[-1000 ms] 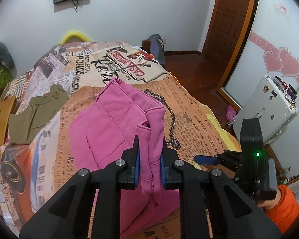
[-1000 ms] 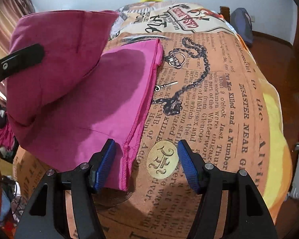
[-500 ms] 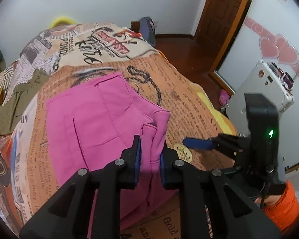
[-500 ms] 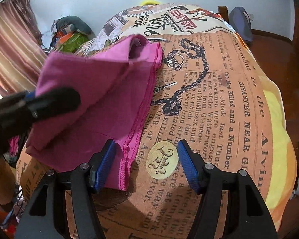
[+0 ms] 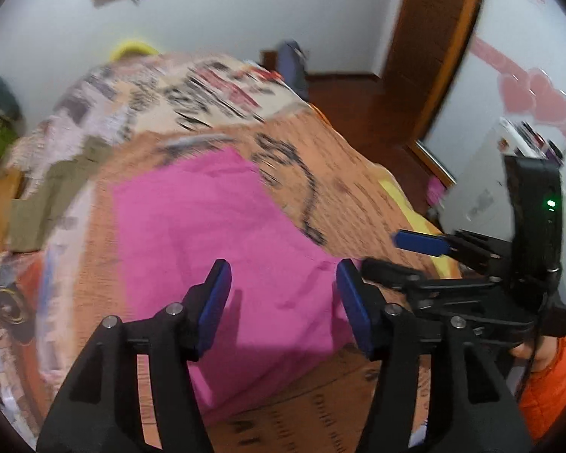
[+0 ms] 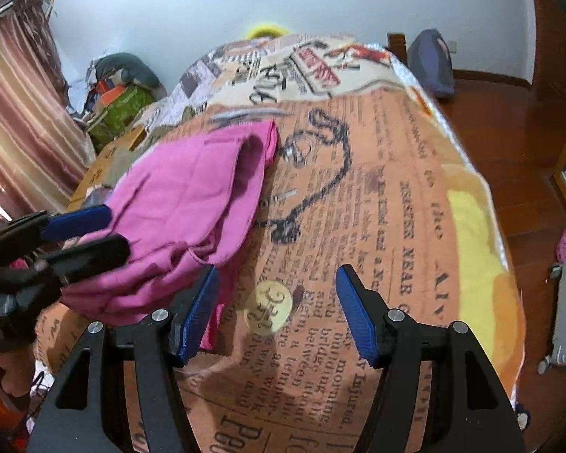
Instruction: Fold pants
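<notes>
while both sets of jaws are standing wide apart and gripping nothing, the pink pants (image 5: pixel 222 226) are lying folded on the newspaper-print bedspread (image 5: pixel 358 196), filling the middle of the left wrist frame. the left gripper (image 5: pixel 283 302) is hovering right over the near part of the cloth, w/ pink showing in the gap btwn its blue pads (image 5: pixel 215 302), so that gripper is the nearer 1 for any next pinch. the pile's long axis is running from lower centre up toward upper left of that frame, away from the jaws.

in the right wrist view the pants (image 6: pixel 192 204) are sitting left of centre, off to the left of the right gripper (image 6: pixel 279 313); only its left pad (image 6: pixel 196 313) is overlapping the cloth's near corner, and the gap btwn pads is framing bare bedspread (image 6: pixel 396 226) w/ a round gold emblem (image 6: pixel 268 307). so the right gripper would prob need to shift left to catch an edge.

the right view is showing what the left cannot: the top layer is puffing up w/ an open rounded fold along the right edge, and loose wrinkles are bunching near the corner, so the fold is not looking flat yet. it is also catching the left gripper (image 6: pixel 83 234) from the side at mid left, spread over the cloth. the left view is blurring w/ motion but is giving the whole outline of the pile, plus an olive garment (image 5: pixel 45 204) well apart at mid left, and the right gripper (image 5: pixel 419 249) at right edge, open beside the pile's corner.
</notes>
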